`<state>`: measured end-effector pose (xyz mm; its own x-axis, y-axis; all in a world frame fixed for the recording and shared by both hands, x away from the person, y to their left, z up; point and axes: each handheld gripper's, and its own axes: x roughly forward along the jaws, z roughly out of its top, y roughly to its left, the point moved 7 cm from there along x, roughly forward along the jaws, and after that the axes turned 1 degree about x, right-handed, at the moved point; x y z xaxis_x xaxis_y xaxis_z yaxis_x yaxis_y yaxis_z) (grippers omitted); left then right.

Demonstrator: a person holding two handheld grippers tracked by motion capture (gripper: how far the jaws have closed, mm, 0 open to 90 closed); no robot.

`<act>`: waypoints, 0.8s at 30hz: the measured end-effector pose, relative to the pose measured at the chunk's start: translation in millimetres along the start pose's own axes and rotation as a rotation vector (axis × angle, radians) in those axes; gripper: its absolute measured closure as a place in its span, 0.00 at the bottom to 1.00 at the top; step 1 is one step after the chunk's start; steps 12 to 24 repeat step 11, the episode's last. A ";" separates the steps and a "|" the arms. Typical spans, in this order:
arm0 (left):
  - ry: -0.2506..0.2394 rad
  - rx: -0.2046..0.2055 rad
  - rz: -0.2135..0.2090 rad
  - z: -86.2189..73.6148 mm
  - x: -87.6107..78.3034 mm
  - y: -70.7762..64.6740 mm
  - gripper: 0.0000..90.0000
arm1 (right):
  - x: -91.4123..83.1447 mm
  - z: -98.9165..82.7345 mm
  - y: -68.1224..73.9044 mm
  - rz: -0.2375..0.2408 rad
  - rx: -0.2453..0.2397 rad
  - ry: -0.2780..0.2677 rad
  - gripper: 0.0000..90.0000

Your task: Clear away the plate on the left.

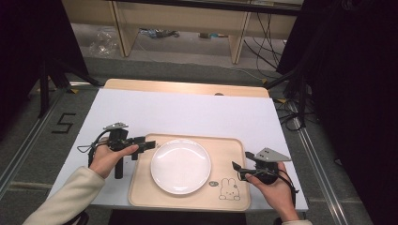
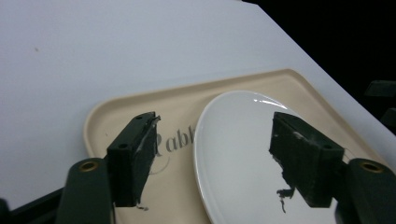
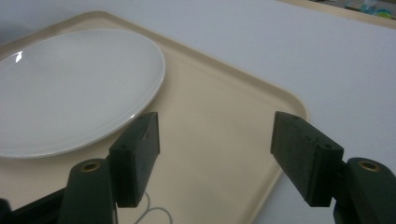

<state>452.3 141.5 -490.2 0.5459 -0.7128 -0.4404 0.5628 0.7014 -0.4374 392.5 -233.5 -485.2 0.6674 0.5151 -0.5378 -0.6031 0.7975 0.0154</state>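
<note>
My left gripper [image 1: 149, 145] and right gripper [image 1: 236, 168] gape wide (both empty); nudging the tray [image 1: 141, 187], lower centre, could slide the white plate [image 1: 180, 165].

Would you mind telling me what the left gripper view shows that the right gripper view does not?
Left gripper view alone: grey lettering printed on the tray, beside the left tool, whose jaws stand open over the plate's edge.

Right gripper view alone: the tray's rounded corner against the white table, past the right tool, open with nothing between its jaws.

Both: the white plate lying on the beige tray, and the white table.
</note>
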 end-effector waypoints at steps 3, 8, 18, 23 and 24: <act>-0.023 0.033 0.017 1.2 -6.3 -0.7 0.29 | 0.1 -0.1 0.0 0.001 0.000 0.000 0.37; -0.010 0.046 0.016 -5.2 -18.3 0.1 0.26 | 0.1 -0.3 0.0 0.002 0.000 0.001 0.37; -0.018 0.042 0.001 -9.0 -24.5 1.7 0.27 | -0.2 -0.9 -0.3 -0.001 -0.003 0.010 0.37; -0.018 0.042 0.001 -9.0 -24.5 1.7 0.27 | -0.2 -0.9 -0.3 -0.001 -0.003 0.010 0.37; -0.018 0.042 0.001 -9.0 -24.5 1.7 0.27 | -0.2 -0.9 -0.3 -0.001 -0.003 0.010 0.37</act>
